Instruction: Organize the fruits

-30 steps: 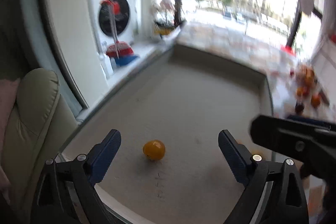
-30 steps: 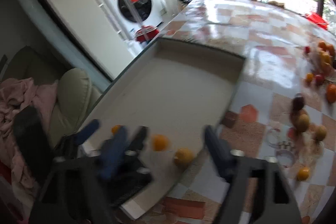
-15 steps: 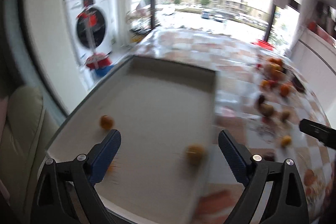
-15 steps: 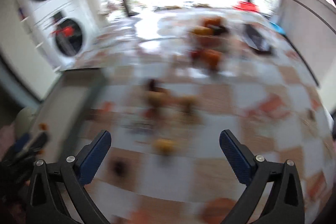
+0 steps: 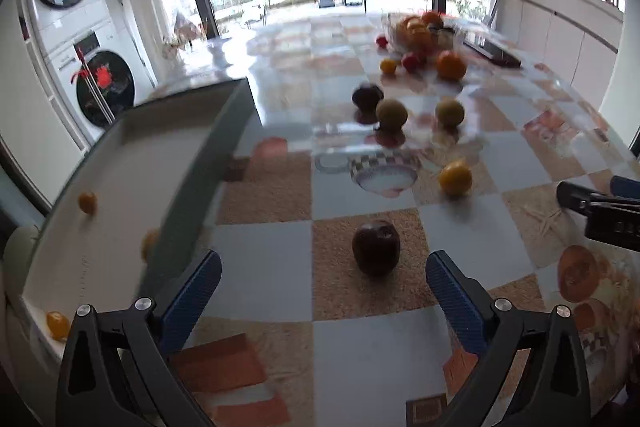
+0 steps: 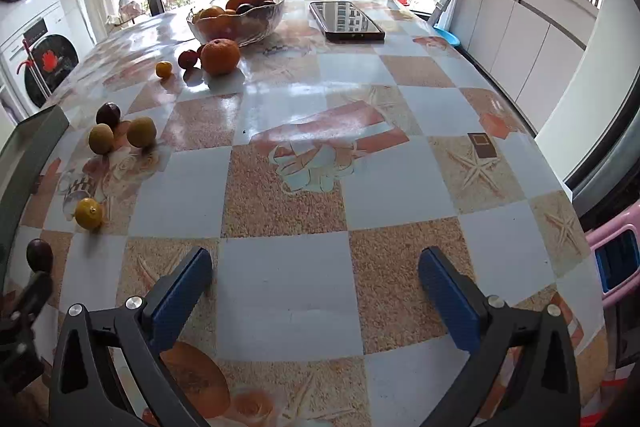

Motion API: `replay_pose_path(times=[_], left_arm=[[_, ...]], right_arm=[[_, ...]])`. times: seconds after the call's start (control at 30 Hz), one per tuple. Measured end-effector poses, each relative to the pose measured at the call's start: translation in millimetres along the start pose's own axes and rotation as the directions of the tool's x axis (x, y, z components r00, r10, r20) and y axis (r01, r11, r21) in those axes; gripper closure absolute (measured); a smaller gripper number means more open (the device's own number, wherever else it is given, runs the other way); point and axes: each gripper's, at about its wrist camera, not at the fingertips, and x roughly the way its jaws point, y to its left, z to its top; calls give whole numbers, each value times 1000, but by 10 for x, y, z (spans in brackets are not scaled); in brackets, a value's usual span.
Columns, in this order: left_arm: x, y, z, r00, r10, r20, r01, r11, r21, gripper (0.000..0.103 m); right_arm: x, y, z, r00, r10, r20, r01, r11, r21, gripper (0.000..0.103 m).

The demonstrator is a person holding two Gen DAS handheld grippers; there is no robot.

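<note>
Left hand-held gripper (image 5: 323,285) wide open, empty, dark plum (image 5: 376,247) near its fingers; right hand-held gripper (image 6: 315,283) wide open over bare surface (image 6: 320,107); both just finished opening.

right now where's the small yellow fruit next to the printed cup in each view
Left wrist view: the yellow fruit sits right of centre, just right of the printed cup pattern, beyond the dark plum.
Right wrist view: it lies at the far left edge, below the two green-brown fruits.
Shared landmark: the big orange in front of the glass bowl.
</note>
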Motion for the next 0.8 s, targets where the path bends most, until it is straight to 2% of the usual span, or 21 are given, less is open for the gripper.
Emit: replay_pose_path(times=[0.2,0.8], left_arm=[[81,94,-40,997,-70,-30,68,995,-76,0],[134,33,-85,997,-70,-26,68,994,-82,0]], right_arm=[[23,47,-42,1000,2,6,-2,1000,1,0],[22,45,-39,1000,4,7,-4,1000,0,0]])
